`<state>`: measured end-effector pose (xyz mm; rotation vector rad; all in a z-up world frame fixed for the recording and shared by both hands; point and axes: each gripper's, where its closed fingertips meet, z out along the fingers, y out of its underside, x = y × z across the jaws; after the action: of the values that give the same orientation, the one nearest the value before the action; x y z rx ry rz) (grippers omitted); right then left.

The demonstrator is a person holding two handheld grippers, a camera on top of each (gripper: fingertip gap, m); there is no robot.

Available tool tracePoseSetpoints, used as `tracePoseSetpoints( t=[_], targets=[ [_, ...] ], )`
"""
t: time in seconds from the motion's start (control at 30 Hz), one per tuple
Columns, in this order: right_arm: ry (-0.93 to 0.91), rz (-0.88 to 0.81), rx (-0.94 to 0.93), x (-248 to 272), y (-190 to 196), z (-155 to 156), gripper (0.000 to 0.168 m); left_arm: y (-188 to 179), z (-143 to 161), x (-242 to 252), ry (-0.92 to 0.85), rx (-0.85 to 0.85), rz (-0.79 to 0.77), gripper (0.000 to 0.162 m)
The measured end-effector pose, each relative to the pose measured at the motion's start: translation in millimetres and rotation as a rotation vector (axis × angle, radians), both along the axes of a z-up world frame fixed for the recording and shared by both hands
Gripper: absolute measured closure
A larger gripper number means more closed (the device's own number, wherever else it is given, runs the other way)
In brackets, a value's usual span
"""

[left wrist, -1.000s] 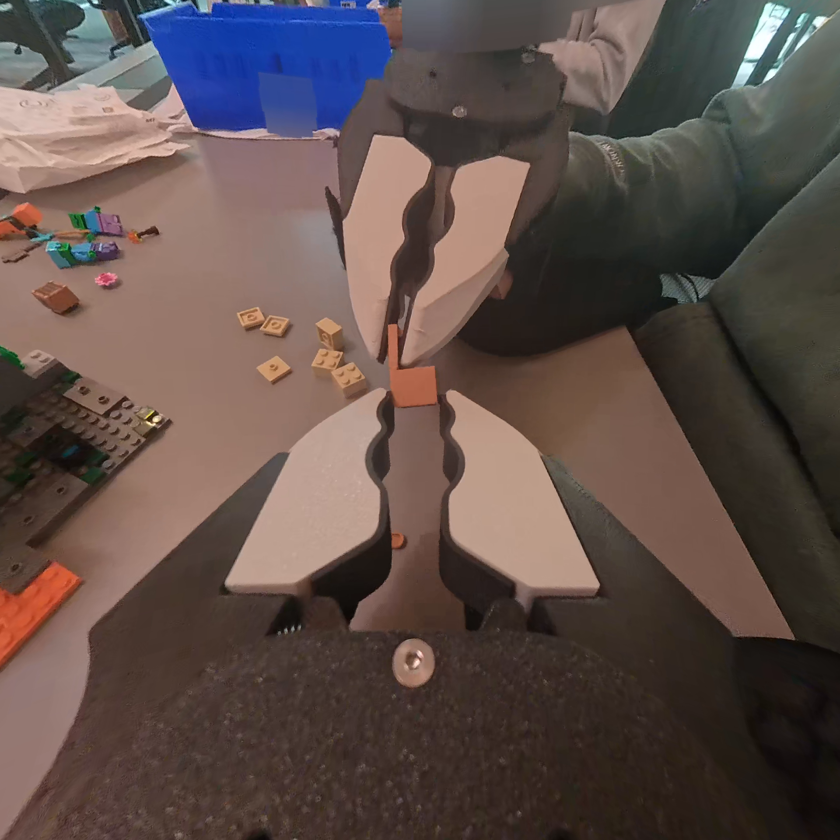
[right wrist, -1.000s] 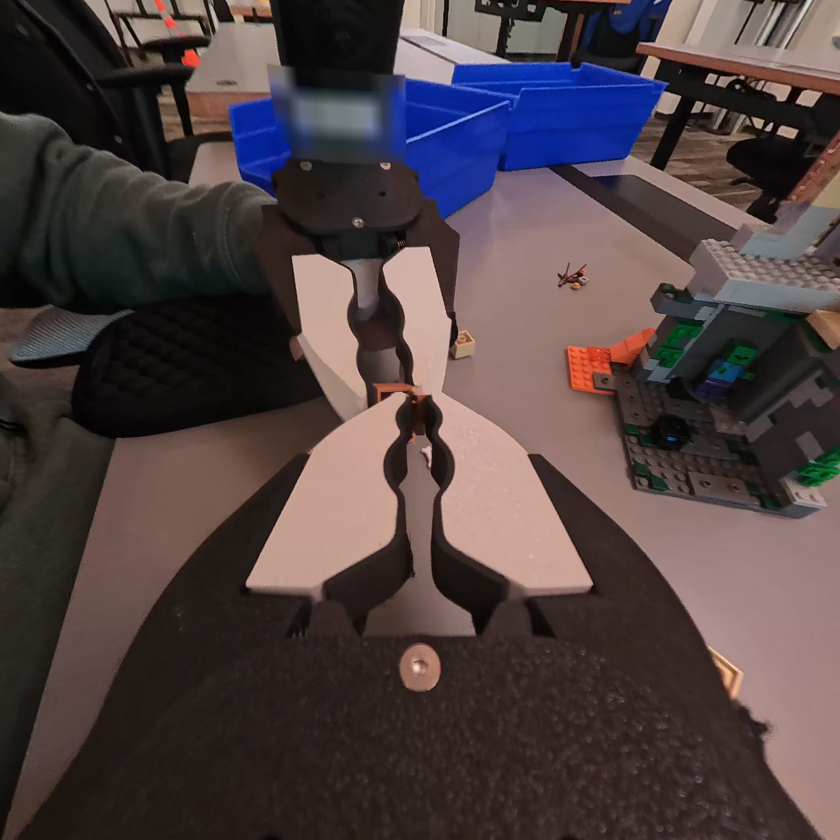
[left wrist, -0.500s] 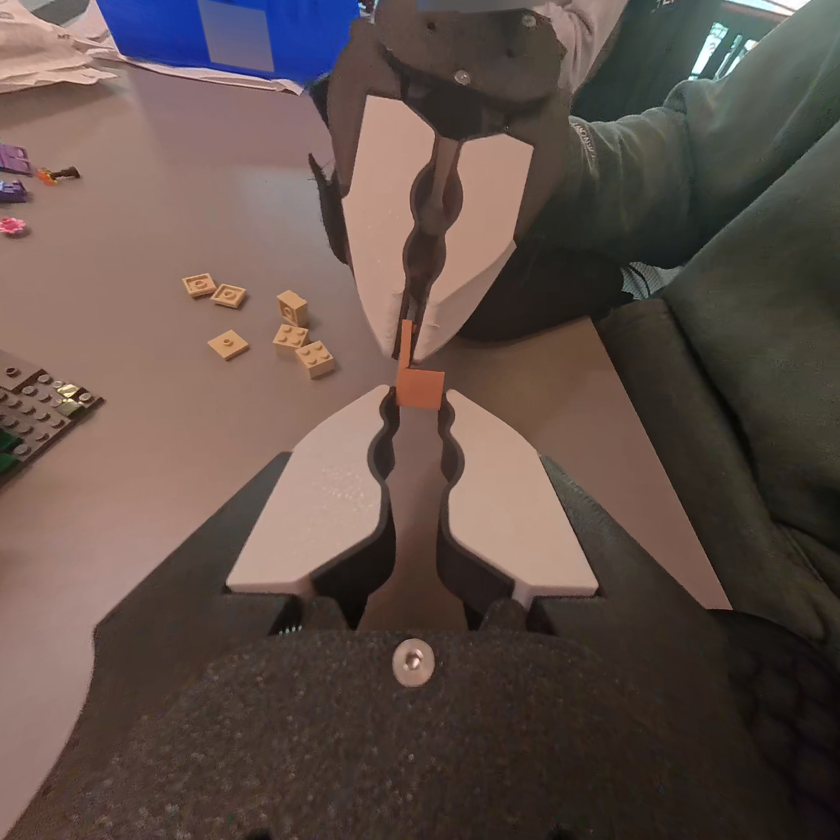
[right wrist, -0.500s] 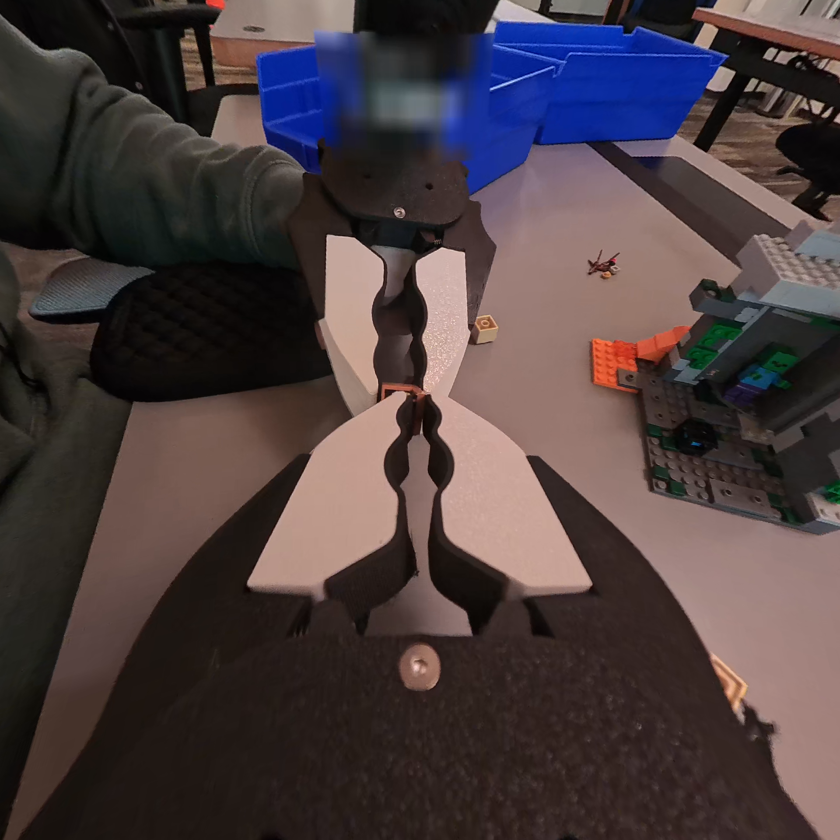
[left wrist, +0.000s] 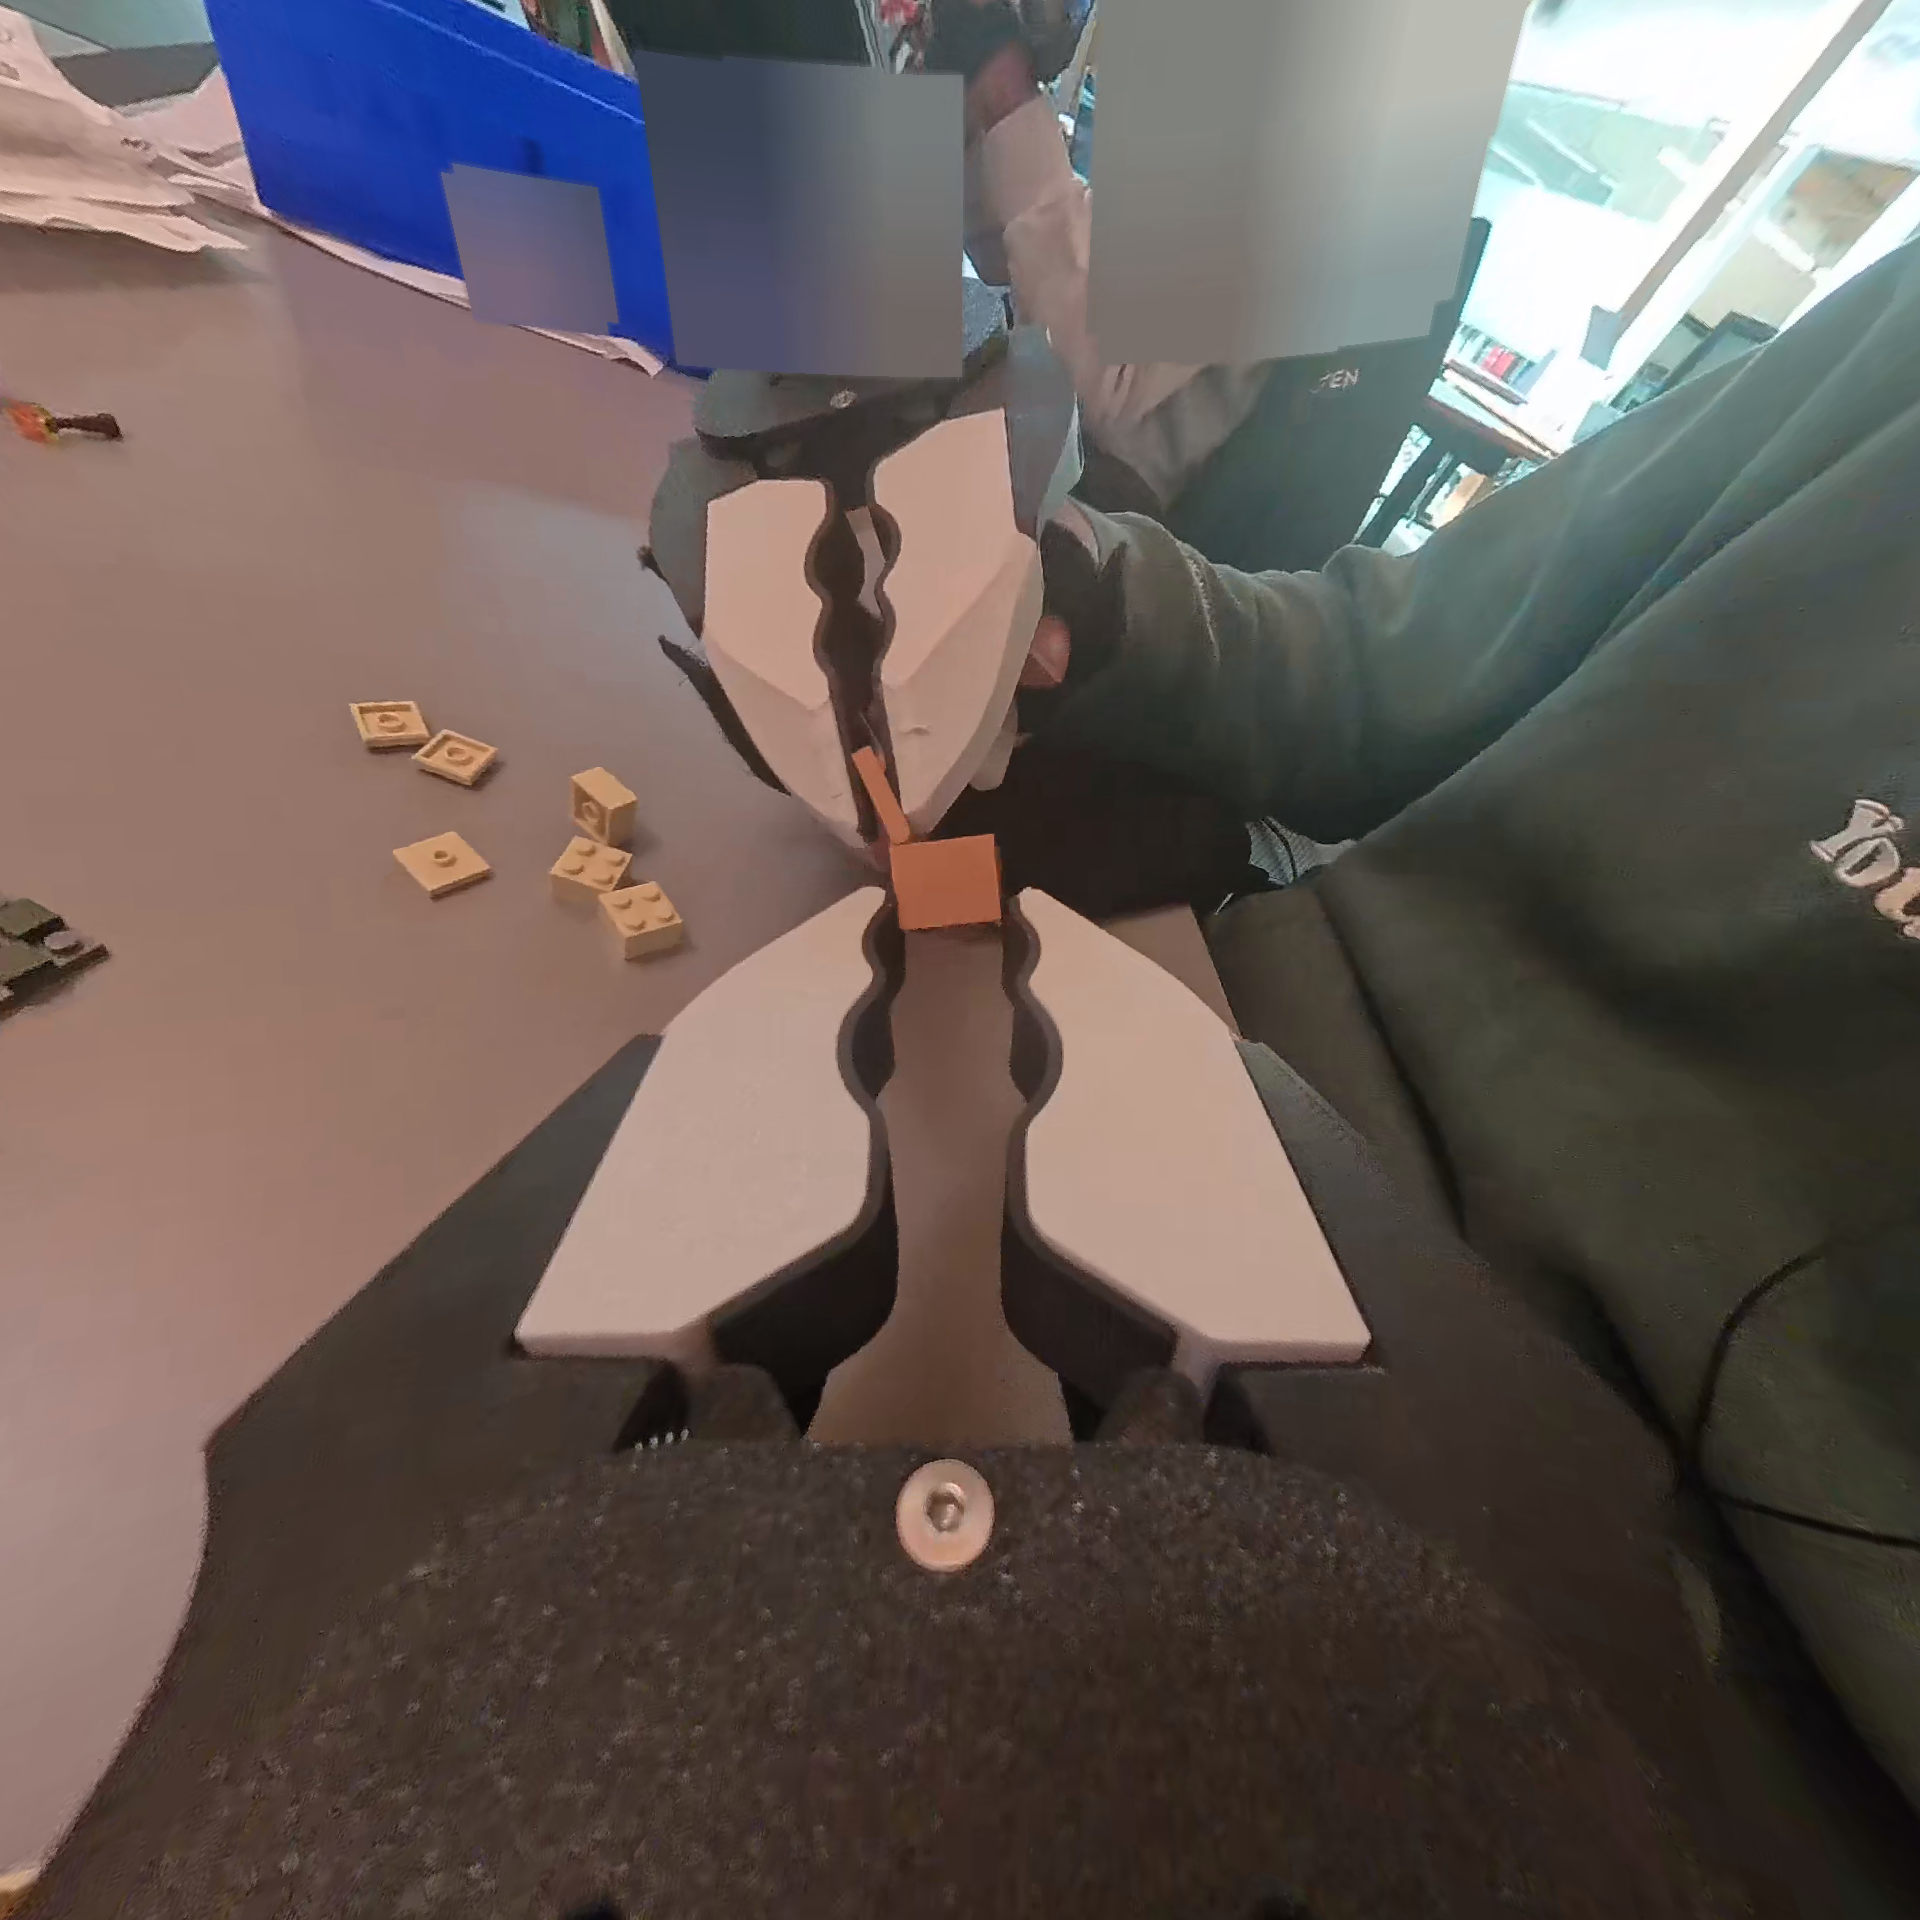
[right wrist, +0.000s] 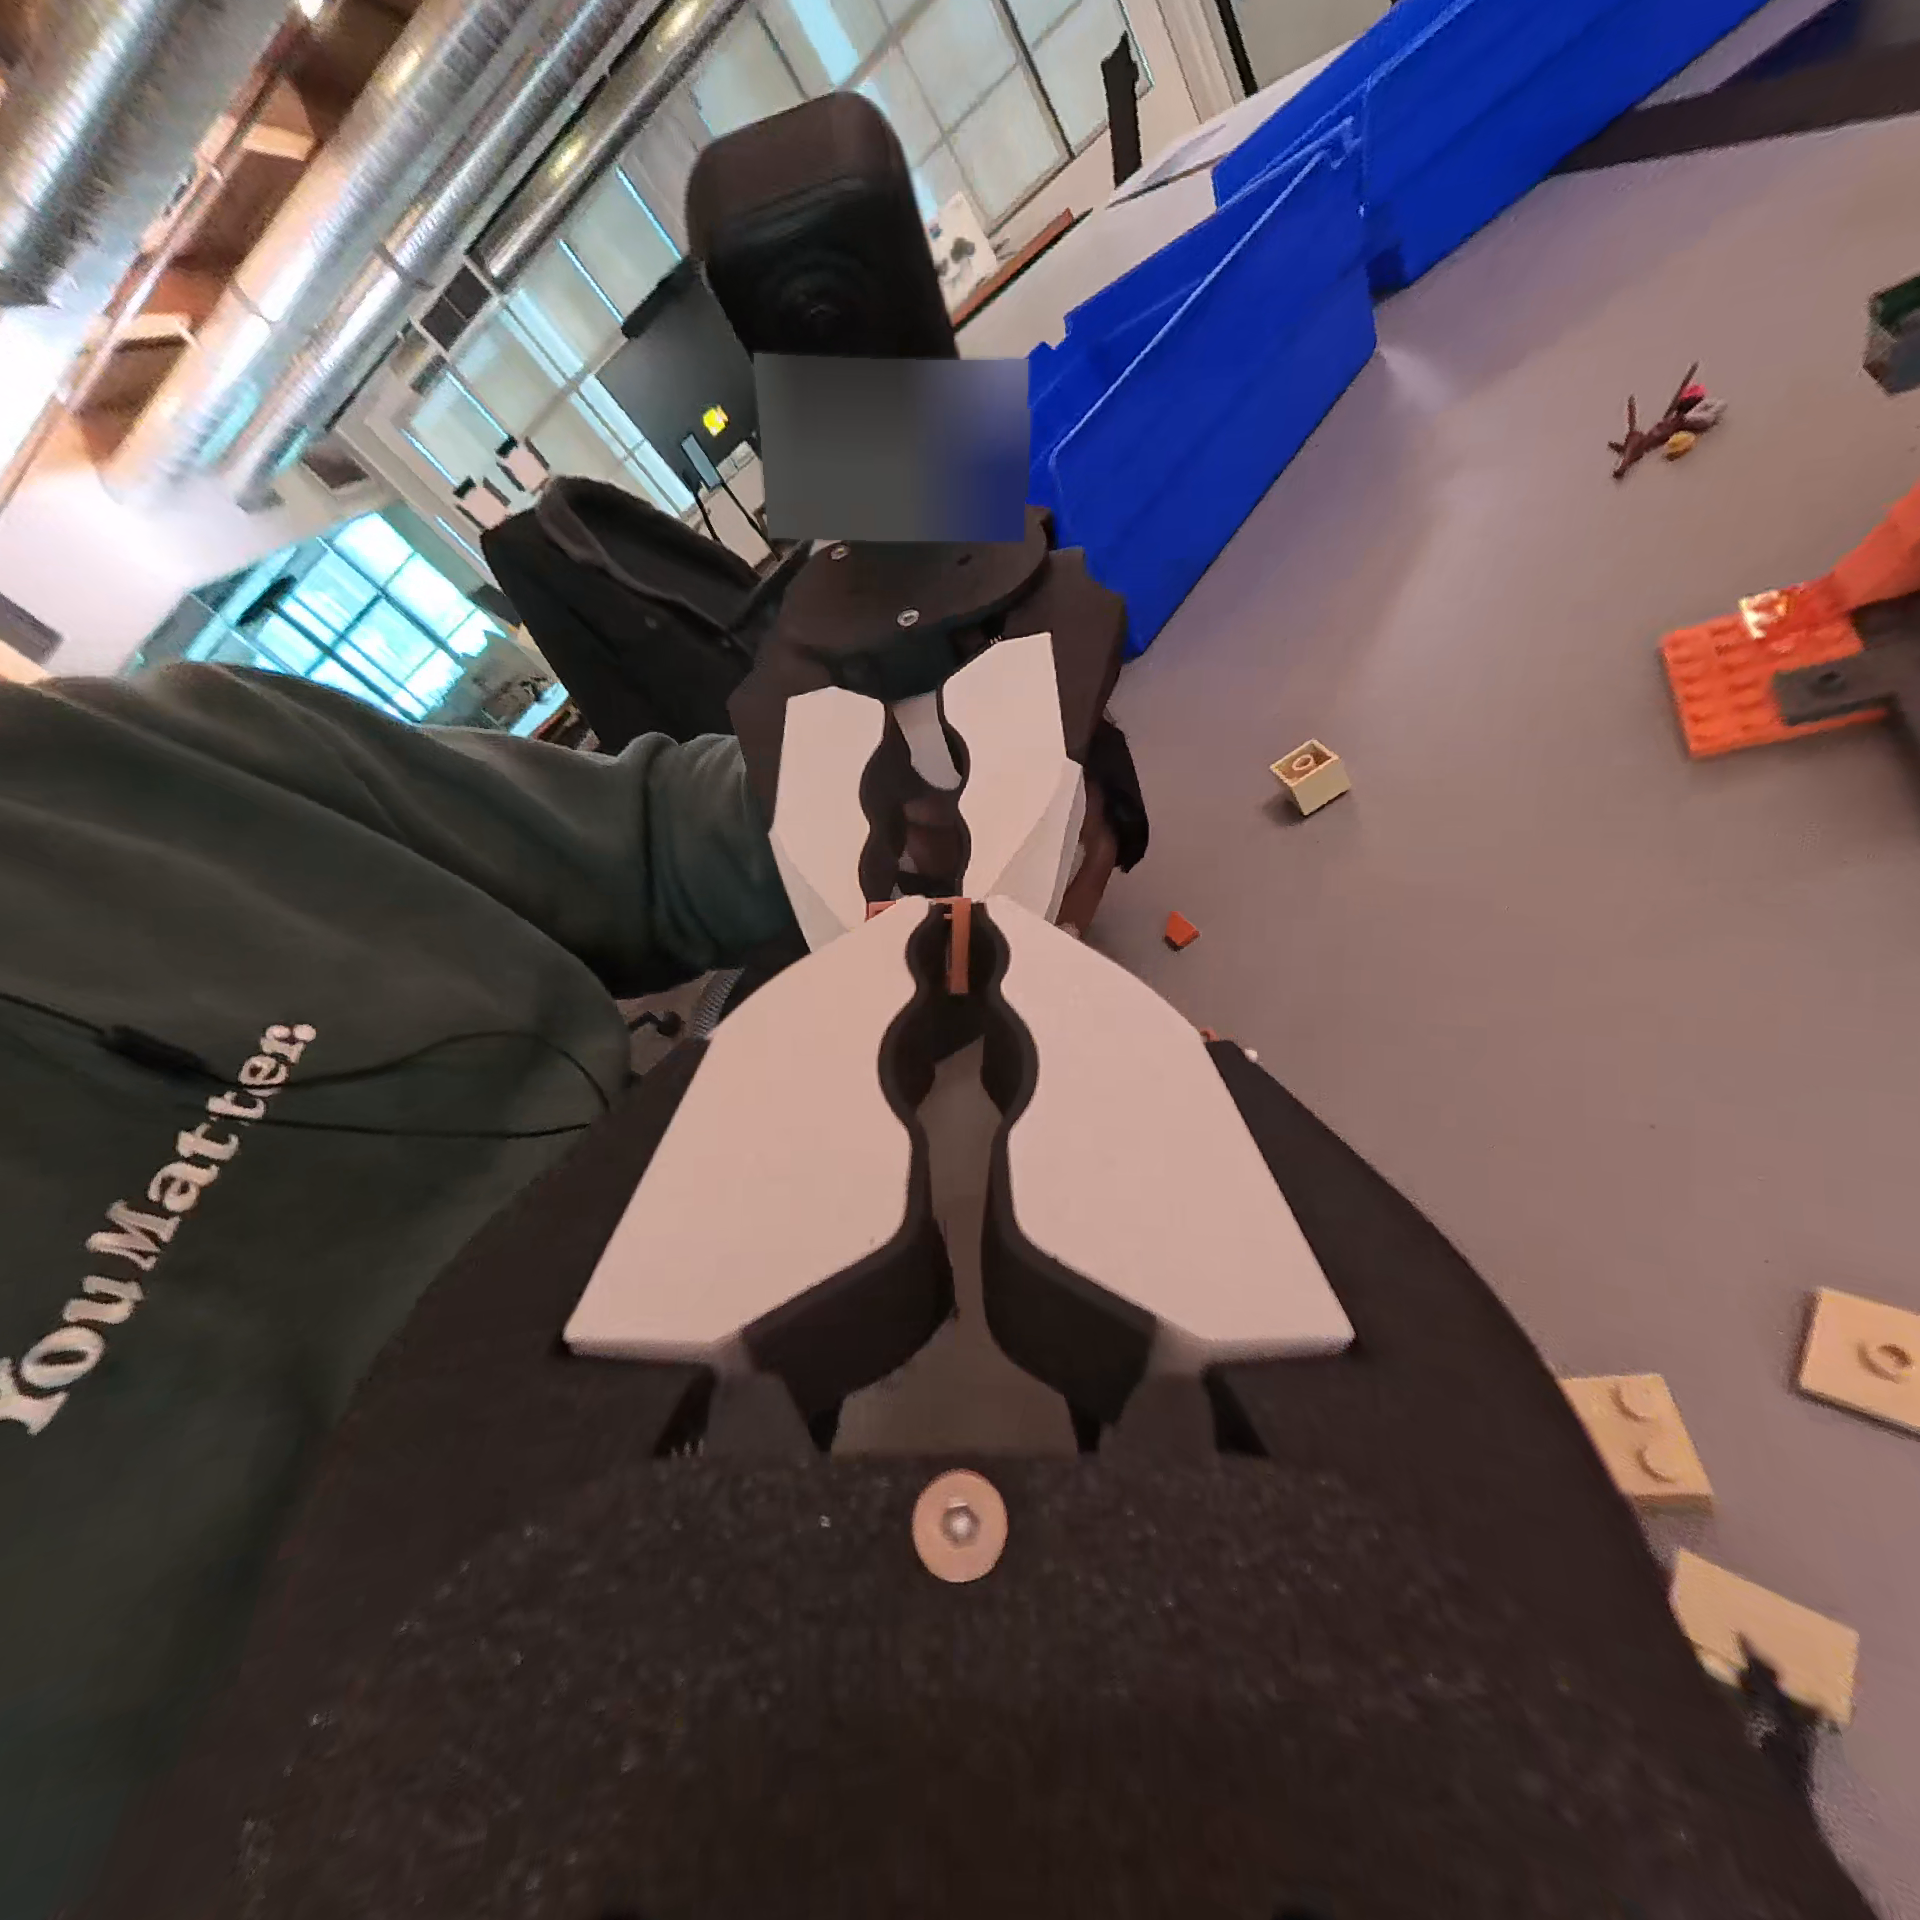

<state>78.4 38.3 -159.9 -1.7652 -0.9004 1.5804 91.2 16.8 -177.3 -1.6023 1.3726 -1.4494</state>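
My left gripper (left wrist: pixel 951 920) is shut on a small orange-brown square tile (left wrist: pixel 948 883), held above the grey table (left wrist: pixel 312 540). My right gripper (left wrist: pixel 881 805) faces it tip to tip and is shut on a thin orange-brown plate (left wrist: pixel 879 792), seen edge-on. The plate's lower end touches the tile's top left corner. In the right wrist view my right gripper (right wrist: pixel 956 920) pinches the thin plate (right wrist: pixel 954 951) at its fingertips. The left gripper (right wrist: pixel 925 894) stands just beyond it, with an edge of the tile (right wrist: pixel 881 908) showing. Both are held in dark green sleeves.
Several tan bricks and plates (left wrist: pixel 613 883) lie left of the grippers. A blue bin (left wrist: pixel 416 135) and white paper (left wrist: pixel 94 177) stand at the back. In the right wrist view are blue bins (right wrist: pixel 1247 395), an orange baseplate (right wrist: pixel 1766 686), a tan brick (right wrist: pixel 1311 774) and a small orange piece (right wrist: pixel 1179 928). Both grippers' tips are close together, under 4 cm apart.
Both grippers have kept their pieces and stayed tip to tip. The right wrist view has rolled and tilted up, now showing ceiling and windows. The thin plate now leans against the tile's corner.
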Motion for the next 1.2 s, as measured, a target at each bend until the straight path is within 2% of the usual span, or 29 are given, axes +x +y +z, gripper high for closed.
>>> tracePoseSetpoints(
  t=[0.2,0.37,0.57,0.9,1.07,1.2],
  targets=[
    [0.021,-0.012,-0.108,2,5,-3,0.165,3,-3,3,0.014,-0.036,0.021,0.138],
    [0.002,-0.02,-0.097,2,6,-5,0.165,3,-1,5,0.0,-0.107,0.025,0.134],
    [-0.035,-0.027,-0.048,0,4,-9,0.165,6,0,4,-0.016,-0.171,0.03,0.143],
    [0.028,-0.004,-0.067,-1,-1,0,0.165,2,6,3,-0.037,-0.148,0.017,0.143],
    [0.117,0.041,-0.107,0,-6,11,0.165,-4,18,4,-0.085,-0.155,0.001,0.143],
    [0.155,0.075,-0.055,1,-13,21,0.165,-10,26,4,-0.105,-0.108,-0.011,0.144]
  ],
)
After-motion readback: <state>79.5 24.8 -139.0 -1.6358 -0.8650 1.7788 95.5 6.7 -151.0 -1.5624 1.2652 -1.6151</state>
